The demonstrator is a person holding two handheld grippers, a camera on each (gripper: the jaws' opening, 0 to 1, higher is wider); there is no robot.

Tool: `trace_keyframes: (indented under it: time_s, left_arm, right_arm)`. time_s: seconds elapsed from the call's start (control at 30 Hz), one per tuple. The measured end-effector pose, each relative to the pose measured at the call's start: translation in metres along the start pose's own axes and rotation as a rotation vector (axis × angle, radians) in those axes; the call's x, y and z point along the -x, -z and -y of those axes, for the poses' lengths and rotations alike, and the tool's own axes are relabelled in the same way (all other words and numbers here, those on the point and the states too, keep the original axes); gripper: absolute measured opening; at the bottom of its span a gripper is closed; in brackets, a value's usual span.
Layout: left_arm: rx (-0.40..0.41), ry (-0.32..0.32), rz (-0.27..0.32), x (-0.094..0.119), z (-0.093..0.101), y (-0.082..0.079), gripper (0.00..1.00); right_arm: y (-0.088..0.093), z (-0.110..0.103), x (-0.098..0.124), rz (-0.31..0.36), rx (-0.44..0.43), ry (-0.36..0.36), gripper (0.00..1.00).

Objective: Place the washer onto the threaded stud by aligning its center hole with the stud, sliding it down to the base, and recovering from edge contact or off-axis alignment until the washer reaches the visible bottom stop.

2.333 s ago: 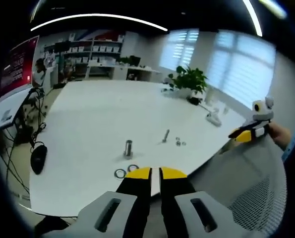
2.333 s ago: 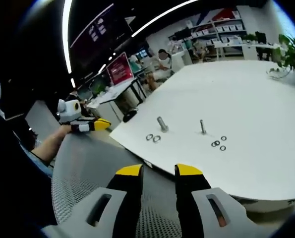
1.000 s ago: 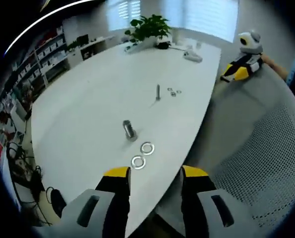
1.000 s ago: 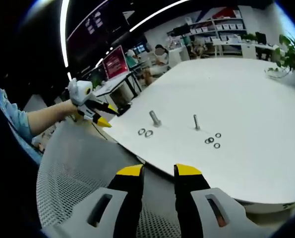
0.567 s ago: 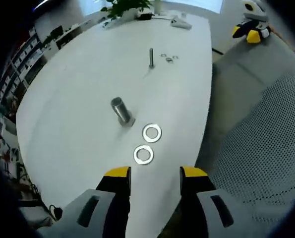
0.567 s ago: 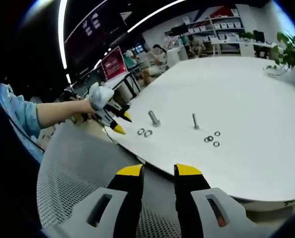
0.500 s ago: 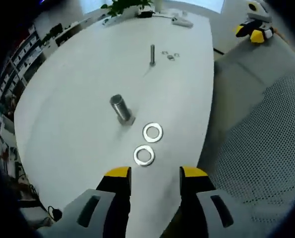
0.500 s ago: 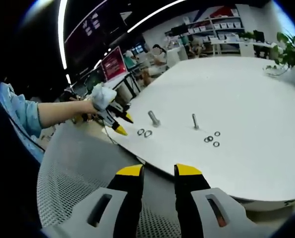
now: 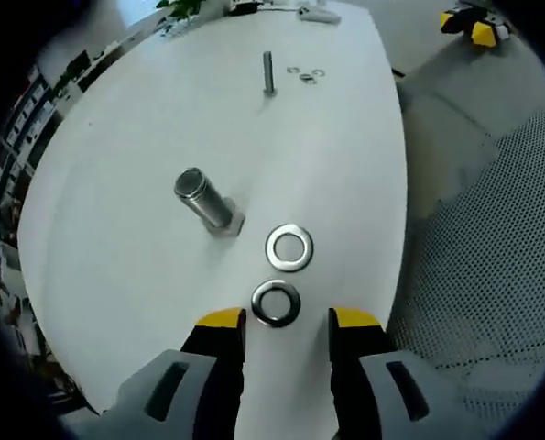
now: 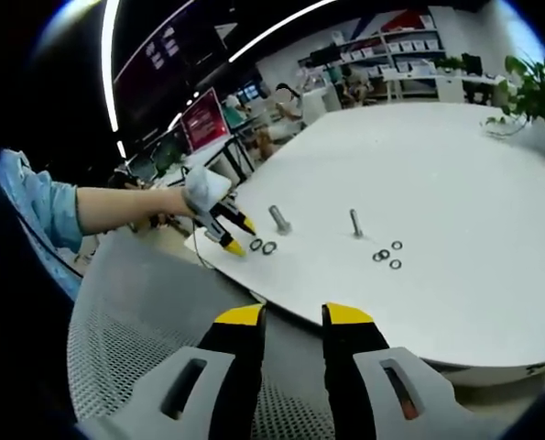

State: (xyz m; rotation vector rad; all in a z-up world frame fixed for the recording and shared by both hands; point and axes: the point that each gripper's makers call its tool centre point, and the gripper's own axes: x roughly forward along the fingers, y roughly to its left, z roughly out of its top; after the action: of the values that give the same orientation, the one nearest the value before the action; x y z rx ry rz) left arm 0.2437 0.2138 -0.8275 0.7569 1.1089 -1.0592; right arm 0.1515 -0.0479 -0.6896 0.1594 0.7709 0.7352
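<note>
In the left gripper view, your left gripper (image 9: 286, 323) hangs over the white table (image 9: 116, 165), jaws spread and holding nothing. The thick threaded stud (image 9: 201, 199) stands up and to the left. Straight ahead, just beyond the fingertips and centred on the gap, the nearer washer (image 9: 276, 302) lies flat; a second washer (image 9: 288, 247) lies just beyond it. In the right gripper view, your right gripper (image 10: 293, 319) sits well back off the table edge, jaws apart and empty, so the left is nearer.

Silvery washer (image 9: 277, 302), white table (image 9: 116, 183)
</note>
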Motion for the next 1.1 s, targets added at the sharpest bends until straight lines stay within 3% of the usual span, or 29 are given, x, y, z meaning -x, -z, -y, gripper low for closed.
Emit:
trace_keyframes:
  time_s: [0.37, 0.5, 0.63, 0.7, 0.93, 1.1]
  left_arm:
    - [-0.013, 0.014, -0.014, -0.008, -0.009, 0.004, 0.30]
    - [-0.075, -0.009, -0.021, -0.009, -0.012, 0.004, 0.25]
    - [-0.063, -0.009, -0.026, -0.011, -0.013, 0.004, 0.25]
    - [-0.025, -0.028, -0.029, -0.011, -0.017, 0.003, 0.21]
    - [-0.036, -0.028, -0.037, -0.012, -0.014, 0.002, 0.20]
    - [-0.035, -0.066, -0.029, -0.010, -0.015, 0.002, 0.19]
  right_arm:
    - [0.002, 0.001, -0.001, -0.015, 0.005, 0.005, 0.27]
    - [0.002, 0.001, -0.001, -0.018, 0.005, 0.006, 0.27]
    - [0.002, 0.001, -0.001, -0.016, 0.003, 0.010, 0.27]
    - [0.001, 0.002, -0.001, -0.011, 0.001, 0.012, 0.27]
    - [0.001, 0.003, 0.000, -0.007, -0.002, 0.015, 0.27]
    - [0.000, 0.003, 0.000, -0.003, -0.005, 0.019, 0.27]
